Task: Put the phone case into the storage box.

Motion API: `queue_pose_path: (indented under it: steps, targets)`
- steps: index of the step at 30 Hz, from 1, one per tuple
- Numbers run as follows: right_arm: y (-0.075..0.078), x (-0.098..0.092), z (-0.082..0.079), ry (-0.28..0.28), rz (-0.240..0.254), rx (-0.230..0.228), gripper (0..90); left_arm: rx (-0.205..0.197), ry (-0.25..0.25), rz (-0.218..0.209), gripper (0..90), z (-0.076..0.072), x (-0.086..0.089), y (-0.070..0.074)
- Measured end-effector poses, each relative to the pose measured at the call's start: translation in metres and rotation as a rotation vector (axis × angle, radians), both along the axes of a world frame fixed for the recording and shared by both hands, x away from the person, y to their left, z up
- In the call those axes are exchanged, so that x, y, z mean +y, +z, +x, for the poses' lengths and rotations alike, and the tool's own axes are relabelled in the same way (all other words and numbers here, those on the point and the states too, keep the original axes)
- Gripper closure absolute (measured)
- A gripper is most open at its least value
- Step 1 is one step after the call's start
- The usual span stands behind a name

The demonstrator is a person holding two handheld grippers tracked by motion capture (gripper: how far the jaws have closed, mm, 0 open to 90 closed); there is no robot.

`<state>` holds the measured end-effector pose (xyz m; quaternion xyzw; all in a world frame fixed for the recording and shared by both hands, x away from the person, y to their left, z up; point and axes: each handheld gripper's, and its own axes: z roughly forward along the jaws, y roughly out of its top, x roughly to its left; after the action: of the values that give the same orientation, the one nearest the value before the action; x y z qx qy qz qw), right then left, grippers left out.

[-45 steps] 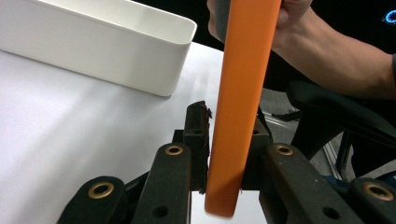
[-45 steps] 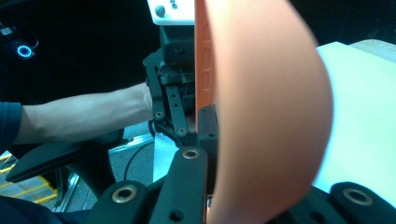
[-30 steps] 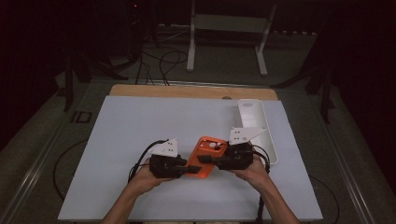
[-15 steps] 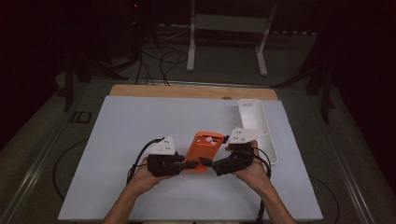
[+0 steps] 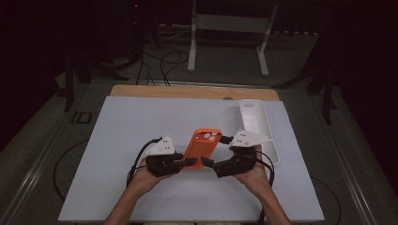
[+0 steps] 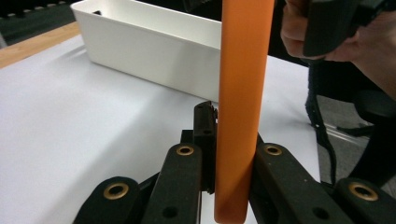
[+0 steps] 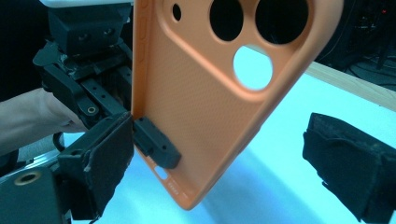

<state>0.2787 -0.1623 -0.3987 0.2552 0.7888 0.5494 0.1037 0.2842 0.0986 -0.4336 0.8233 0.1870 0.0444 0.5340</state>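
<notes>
An orange phone case [image 5: 202, 146] with round camera holes is held above the white mat. My left gripper [image 5: 189, 162] is shut on its near end. In the left gripper view the case [image 6: 240, 93] stands edge-on between the closed jaws of my left gripper [image 6: 233, 158]. My right gripper [image 5: 207, 163] sits just right of the case. Its jaws have just been opening, and in the right gripper view its pads [image 7: 350, 163] stand wide apart. The case's lower corner [image 7: 201, 102] lies between them untouched. The left gripper's fingertip [image 7: 154, 144] clamps the case there.
A long white bin [image 5: 256, 124] stands on the mat's right side, just behind my right hand; it also appears as the white bin [image 6: 154, 46]. The white mat [image 5: 141, 122] covers a wooden table. Cables trail from both grippers toward the front edge.
The right gripper's jaws have opened off the orange case and the hand has drawn slightly right. The case stays in the left gripper, now angled up and away.
</notes>
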Motion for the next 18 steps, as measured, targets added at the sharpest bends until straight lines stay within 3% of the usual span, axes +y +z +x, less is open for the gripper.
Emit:
queue_pose_path:
  steps: [11,18]
  targets:
    - [0.0001,0.0024,-0.0038,-0.045,0.015,-0.018,9.0,-0.023,0.106,0.013,85.3,-0.0016,0.0025,0.0003]
    - [0.0001,0.0043,-0.0041,-0.078,0.023,-0.004,9.0,-0.036,0.146,0.029,85.3,-0.0041,-0.0002,-0.0025]
